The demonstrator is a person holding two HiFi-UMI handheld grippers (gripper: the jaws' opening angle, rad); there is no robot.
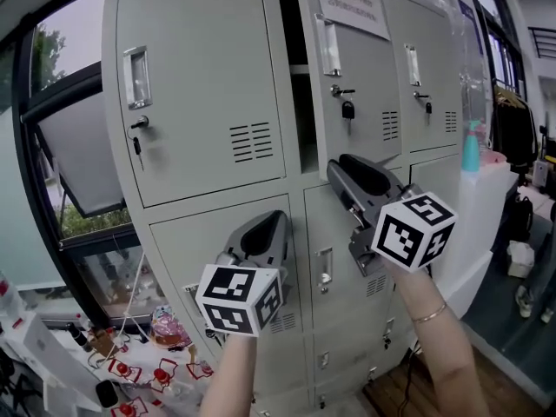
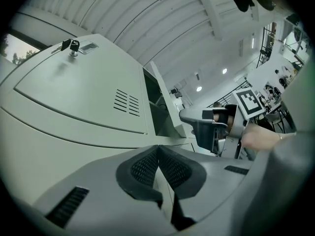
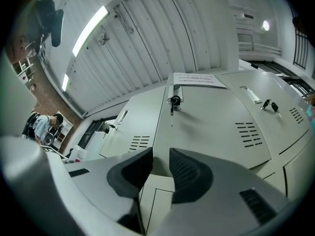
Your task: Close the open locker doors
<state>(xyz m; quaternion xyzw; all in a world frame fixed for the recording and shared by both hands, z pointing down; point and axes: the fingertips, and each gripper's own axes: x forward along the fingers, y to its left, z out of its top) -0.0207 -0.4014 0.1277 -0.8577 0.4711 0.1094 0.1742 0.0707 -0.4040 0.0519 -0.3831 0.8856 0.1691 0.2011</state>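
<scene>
Holding nothing, your left gripper [image 2: 157, 150] has its pads pressed together and points up close to the lower-left locker door [image 1: 187, 241]; whether it touches is not clear.

Right gripper [image 3: 160, 155]: jaws slightly parted, nothing between them, tips near the bottom edge of the upper middle door [image 1: 365, 68].

Upper middle door: carries a paper notice [image 1: 352, 3] and a key in its lock [image 1: 341, 91]. It stands ajar — a dark gap [image 1: 300, 120] with a shelf inside shows at its handle side.

Upper-left door [image 1: 200, 85]: key in lock; shut or nearly so, you cannot tell for certain.

Step in hand, as judged: approach to the ajar door.

Next move calls for setting the right gripper against the door face below its handle [image 1: 330, 46] and pushing squarely — until the gap is gone.
</scene>
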